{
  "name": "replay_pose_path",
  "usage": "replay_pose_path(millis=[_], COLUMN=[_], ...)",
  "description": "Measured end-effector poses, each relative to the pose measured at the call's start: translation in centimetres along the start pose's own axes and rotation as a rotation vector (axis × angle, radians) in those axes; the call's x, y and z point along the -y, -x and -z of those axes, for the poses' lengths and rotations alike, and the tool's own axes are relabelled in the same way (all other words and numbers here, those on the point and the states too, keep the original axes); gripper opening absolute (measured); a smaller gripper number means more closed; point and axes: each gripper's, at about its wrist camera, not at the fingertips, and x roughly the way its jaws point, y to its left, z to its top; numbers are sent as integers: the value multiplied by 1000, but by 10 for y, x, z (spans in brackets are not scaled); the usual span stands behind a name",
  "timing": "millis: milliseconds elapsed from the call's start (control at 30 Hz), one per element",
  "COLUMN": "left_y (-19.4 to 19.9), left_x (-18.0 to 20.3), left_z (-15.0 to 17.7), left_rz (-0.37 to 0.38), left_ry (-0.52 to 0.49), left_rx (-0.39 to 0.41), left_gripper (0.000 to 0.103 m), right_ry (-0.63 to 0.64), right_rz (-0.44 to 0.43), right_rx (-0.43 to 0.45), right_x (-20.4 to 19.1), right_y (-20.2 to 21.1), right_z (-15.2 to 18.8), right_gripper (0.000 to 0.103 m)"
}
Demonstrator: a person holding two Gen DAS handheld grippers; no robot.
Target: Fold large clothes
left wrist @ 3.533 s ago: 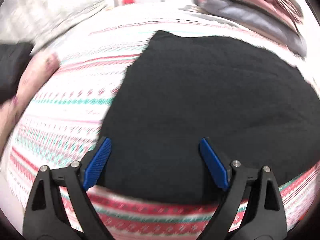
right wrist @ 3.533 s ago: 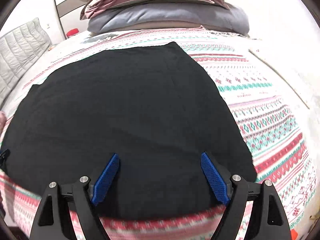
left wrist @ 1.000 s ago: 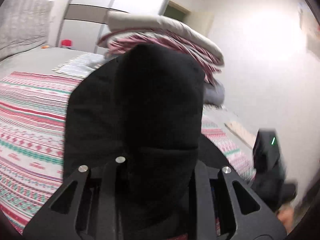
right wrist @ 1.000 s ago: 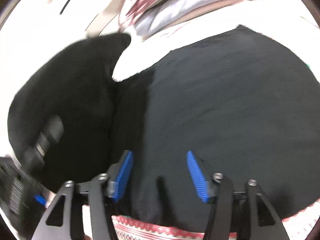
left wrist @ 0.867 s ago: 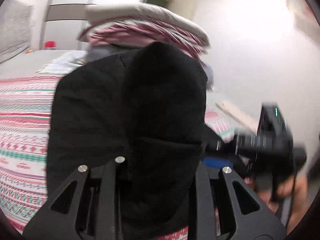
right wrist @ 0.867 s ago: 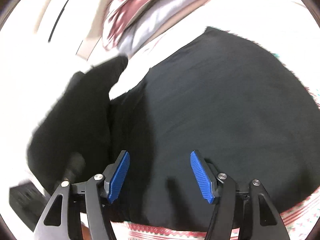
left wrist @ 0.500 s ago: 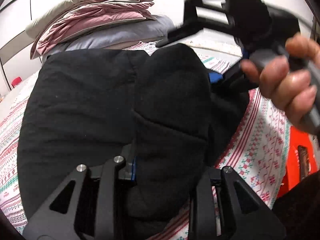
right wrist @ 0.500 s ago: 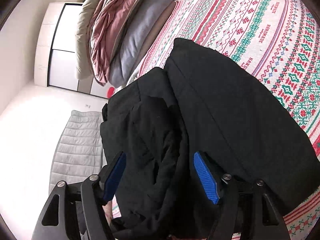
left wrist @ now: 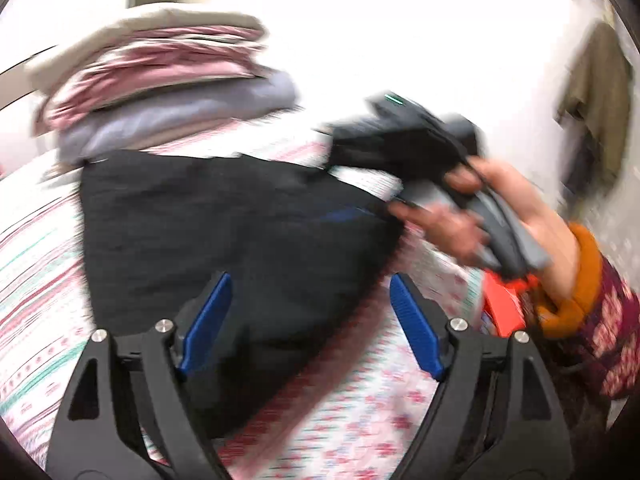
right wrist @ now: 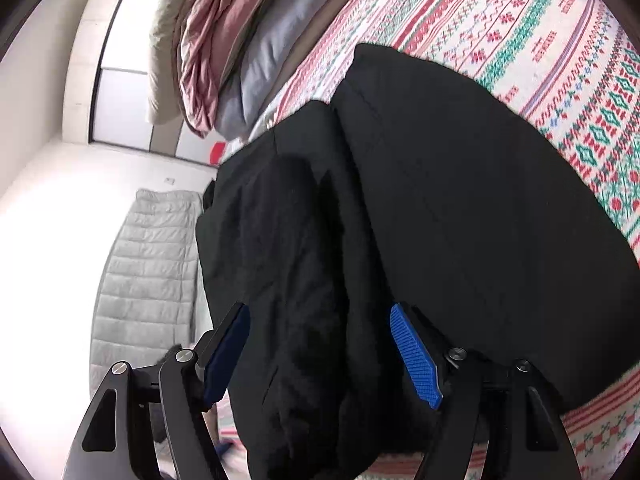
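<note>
Your left hand-held gripper (left wrist: 310, 326) is opening its jaws over the near edge of the black garment (left wrist: 224, 224), which is lying folded on the patterned bed (left wrist: 36, 272), the cloth sitting loose between the blue pads. Your right hand-held gripper (right wrist: 318, 354) is standing spread around a bunched fold of the same garment (right wrist: 460, 200), pads not pressing it.

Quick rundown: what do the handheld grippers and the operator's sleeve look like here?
Left gripper and right gripper match: black triangular-cutout finger frames, silver screw heads, ribbed blue pads. In the left wrist view, the right gripper's body is black and blurred, with a small green light on top and a grey handle. The sleeve is maroon and patterned, with an orange cuff.
</note>
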Motion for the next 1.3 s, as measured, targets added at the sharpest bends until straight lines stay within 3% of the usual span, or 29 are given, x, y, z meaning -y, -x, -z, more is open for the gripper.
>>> replay_pose_path(millis=[100,233,367,433,467,567,733,833,933,1033,1133,1200,1300], left_y=[-1,-10,-24,-28,-26,-24,-33,-43,-55,-75,-95,-99,-96], left_x=[-52,-95,-116,-126,-127,-125,-121,-106,-88,-73,-60,-53,-55], left_z=[-5,5,16,16,16,10,-7,-17,-23,-25,-22,-23,-24], left_rz=[-116,-214,-272,-280,-296,-321,-289,-262,-247,-216,-243,-271,-270], left_ry=[156,294,369,414,436,467,517,480,417,374,322,279,292], left_rx=[22,-6,-44,-24,6,68,151,149,131,78,29,30,24], left_gripper=[81,81,81,80,79,70,67,67,67,67,67,68,68], right_ry=[-2,9,80,113,146,262,465,546,495,368,231,195,164], right_rz=[12,5,62,89,108,115,48,46,46,51,99,161,122], right_rx=[-52,-97,-103,-109,-97,-25,136,240,328,360,273,223,212], right_x=[-2,-9,-19,-24,-28,-51,-98,-108,-83,-37,19,48,71], right_y=[-2,-5,-15,-24,-26,-30,0,34,73,98,86,72,67], right_z=[11,28,32,36,38,31,18,15,0,-20,-36,-42,-45], right_gripper=[74,74,76,68,49,33,29,28,28,29,30,38,46])
